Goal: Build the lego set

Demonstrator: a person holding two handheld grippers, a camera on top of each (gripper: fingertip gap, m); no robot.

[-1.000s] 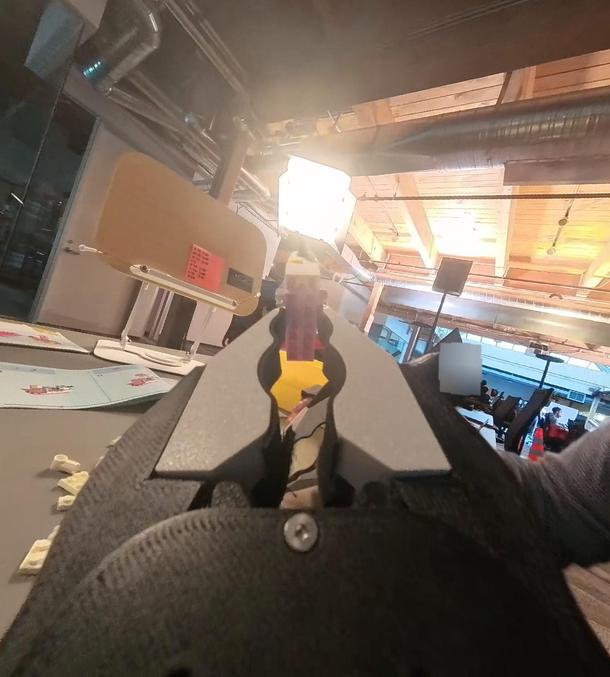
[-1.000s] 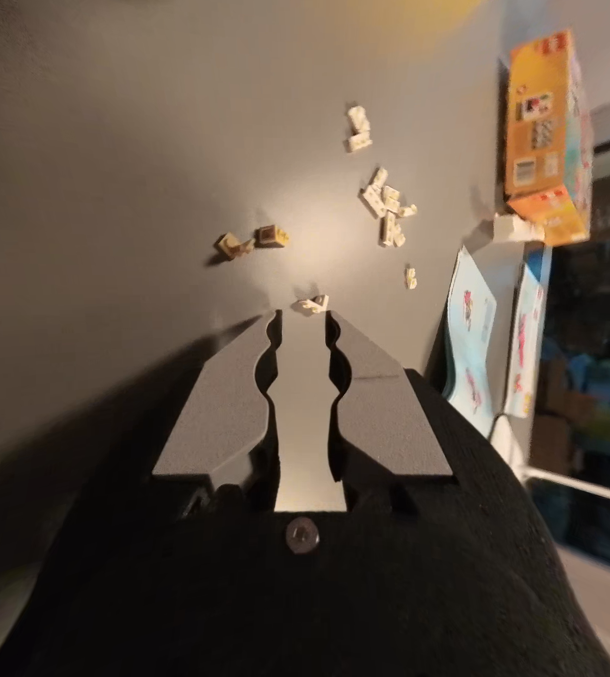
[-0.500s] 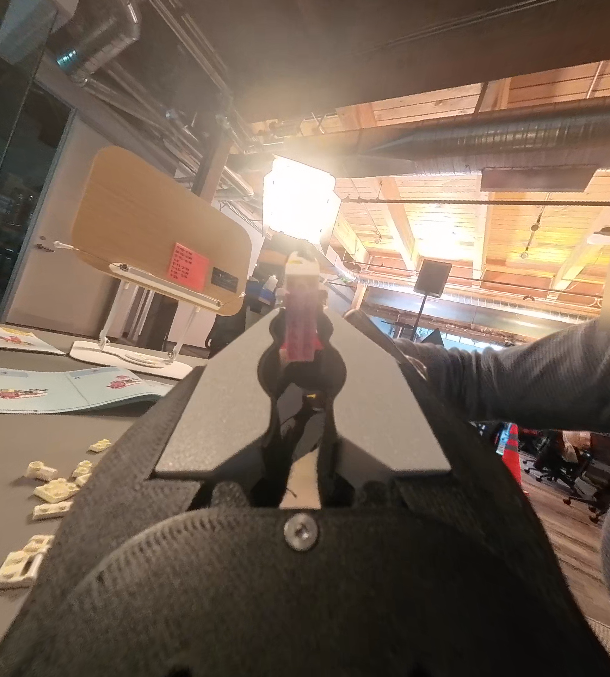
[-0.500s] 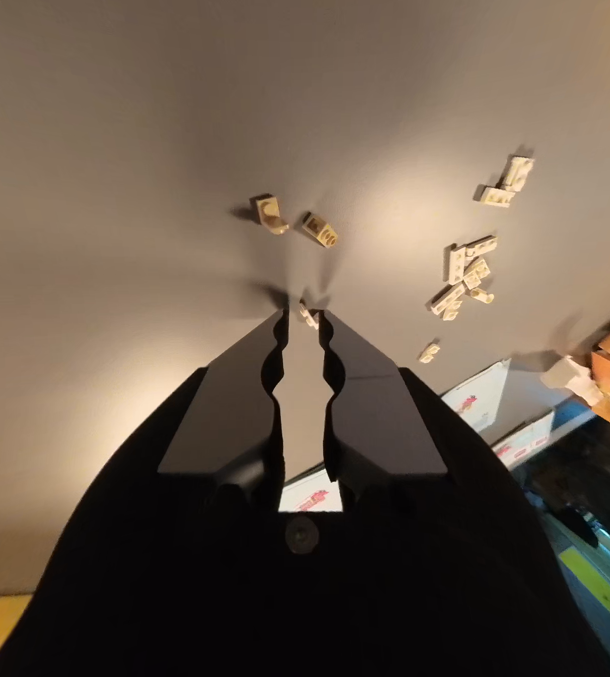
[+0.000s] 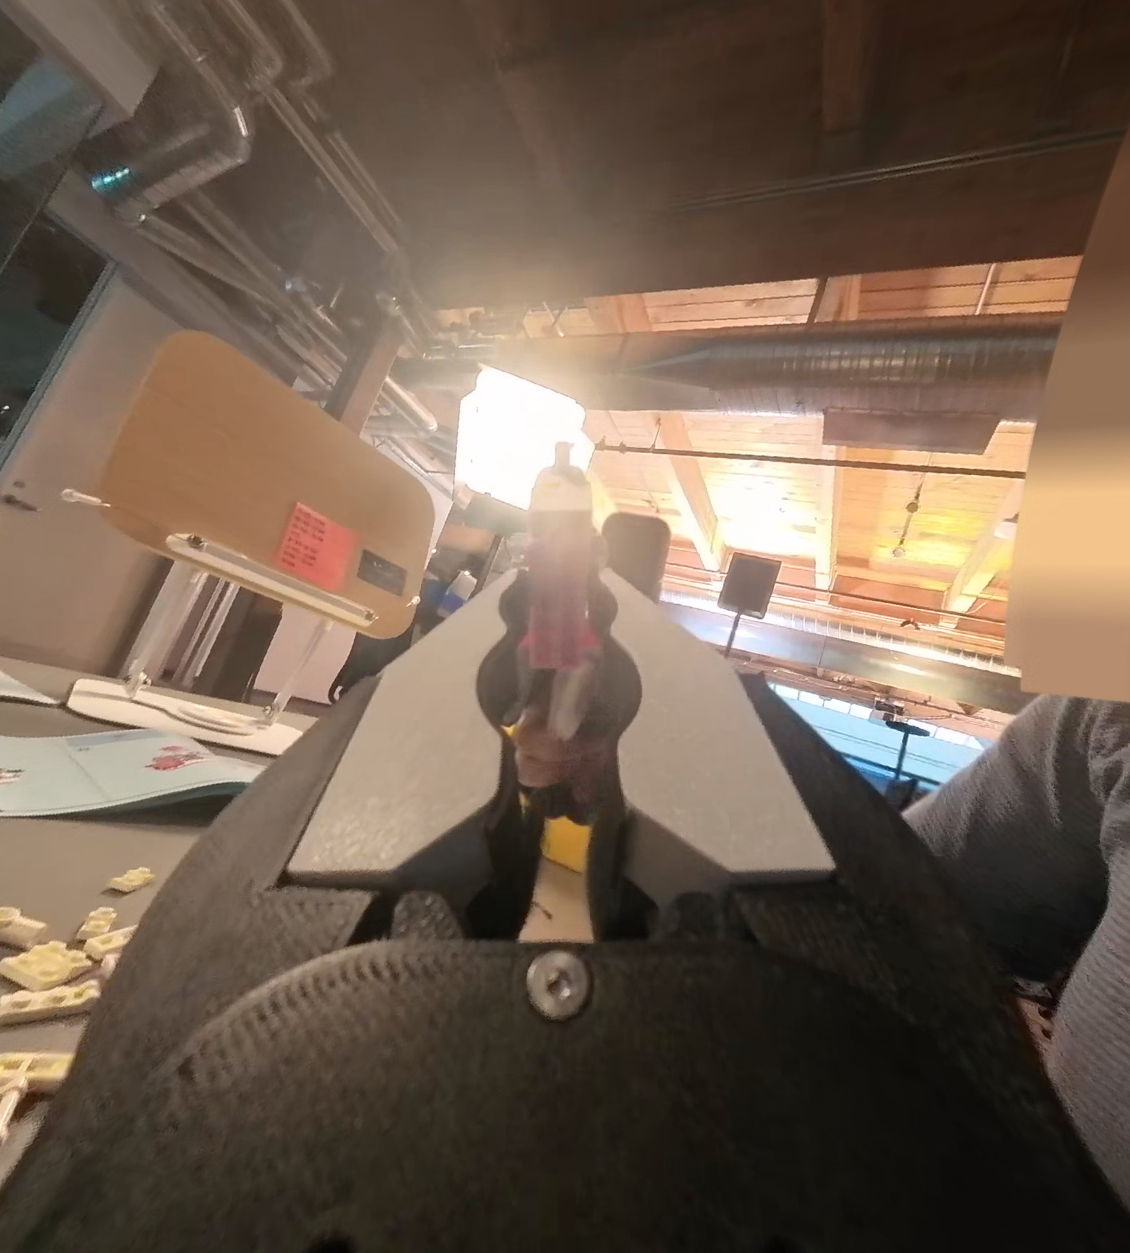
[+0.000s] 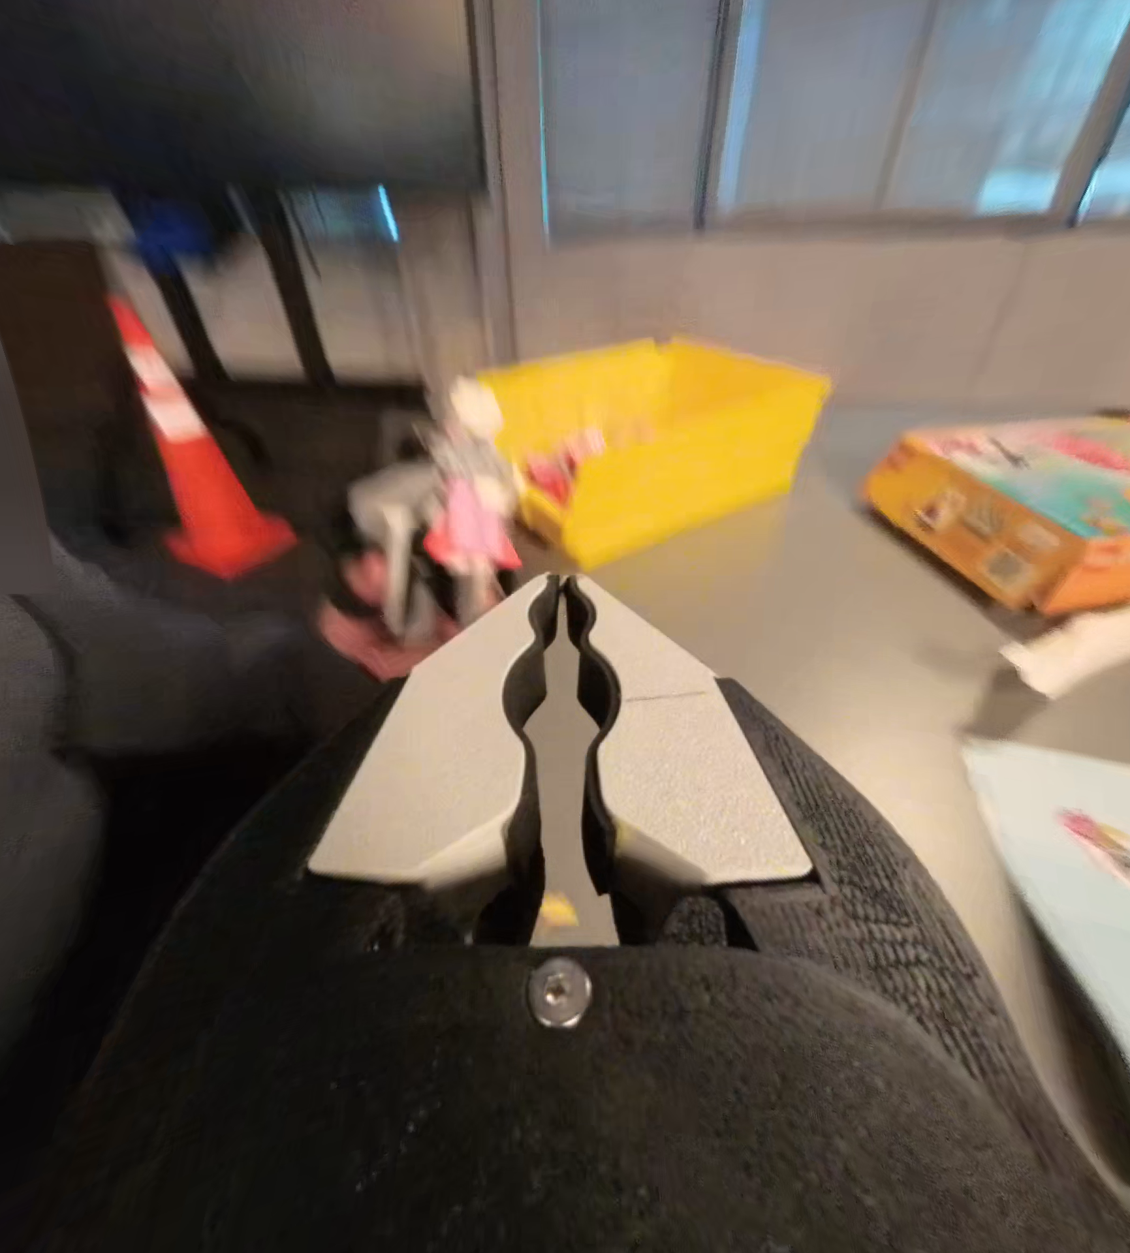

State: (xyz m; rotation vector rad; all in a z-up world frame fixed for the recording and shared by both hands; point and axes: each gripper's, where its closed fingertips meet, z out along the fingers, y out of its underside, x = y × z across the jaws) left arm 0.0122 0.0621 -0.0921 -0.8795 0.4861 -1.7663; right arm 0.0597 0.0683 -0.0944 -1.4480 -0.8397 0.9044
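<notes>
My left gripper [image 5: 558, 588] is shut on a small brick model [image 5: 558, 542] with a pink and red body and a white top. The model stands up out of the fingertips, lifted above the grey table [image 5: 19, 854]. The right wrist view shows this gripper [image 6: 406, 542] and its pink model [image 6: 470, 522] to the left, blurred. My right gripper [image 6: 562, 580] is shut, its fingertips meeting above the table. Blur hides whether a tiny piece sits between them.
Several cream brick pieces [image 5: 46, 963] lie on the table at the left. Open booklets [image 5: 73, 773] and a wooden board on a clear stand [image 5: 263, 474] sit behind. A yellow bin [image 6: 684, 434], an orange box [image 6: 1023, 522] and an orange cone [image 6: 196, 461] also show. The gap from one gripper's tips to the other's is roughly 6 centimeters.
My right gripper closed around a small cream piece on the table, then lifted and swung round to face the yellow bin. My left gripper kept its hold on the pink model.
</notes>
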